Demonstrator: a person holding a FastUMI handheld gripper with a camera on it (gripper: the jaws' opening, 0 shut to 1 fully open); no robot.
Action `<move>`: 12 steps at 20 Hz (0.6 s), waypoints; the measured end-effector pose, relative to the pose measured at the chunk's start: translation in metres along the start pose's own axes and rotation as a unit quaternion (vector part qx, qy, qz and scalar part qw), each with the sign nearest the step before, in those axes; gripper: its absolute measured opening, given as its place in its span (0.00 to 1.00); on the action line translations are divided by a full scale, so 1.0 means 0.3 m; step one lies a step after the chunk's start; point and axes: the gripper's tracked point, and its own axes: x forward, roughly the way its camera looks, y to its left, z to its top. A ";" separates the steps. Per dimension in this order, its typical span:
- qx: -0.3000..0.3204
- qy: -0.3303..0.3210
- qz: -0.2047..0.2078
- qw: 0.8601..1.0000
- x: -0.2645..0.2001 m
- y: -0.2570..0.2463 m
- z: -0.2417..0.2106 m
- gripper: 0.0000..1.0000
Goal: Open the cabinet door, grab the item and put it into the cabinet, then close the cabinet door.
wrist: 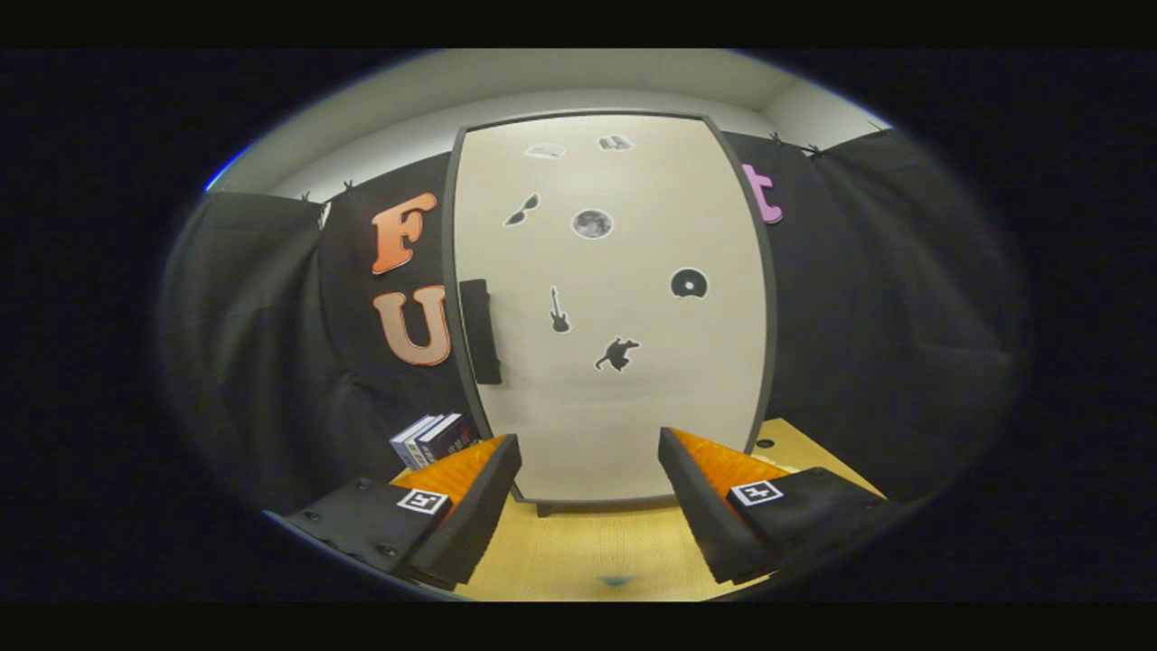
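From where I'm driving this, the biggest thing by far is the cabinet [610,307], standing upright on the far side of the wooden table [578,551], w/ its pale door [633,398] shut flat in a dark frame and facing me straight on. Door's got a bunch of small stickers on it: a moon disc [592,223], a black record [689,283], a guitar [559,310], a black cat [617,353], sunglasses [522,210], plus two tiny ones near the top I can't make out. The dark handle [480,331] is a vertical bar on the door's left edge, approx mid height. Table runs from under the cabinet toward me, light wood. The gripper [587,448] is near, spread wide w/ nothing between the fingers, tips hanging just short of the door's bottom edge, not touching it afaict. The item looks to be the small stack of books [434,438], sitting on the table just left of the cabinet, right behind the left finger [484,493]. Right finger [696,497] sits in front of the door's lower right corner.
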 end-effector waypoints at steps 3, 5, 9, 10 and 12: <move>-0.016 -0.008 0.010 1.000 0.152 0.121 0.055 0.98; -0.025 -0.011 0.015 1.000 0.248 0.186 0.089 0.98; -0.046 -0.023 0.011 0.999 0.399 0.262 0.161 0.95; -0.047 -0.027 0.015 0.998 0.427 0.282 0.178 0.94; -0.054 -0.029 0.011 0.998 0.478 0.296 0.193 0.86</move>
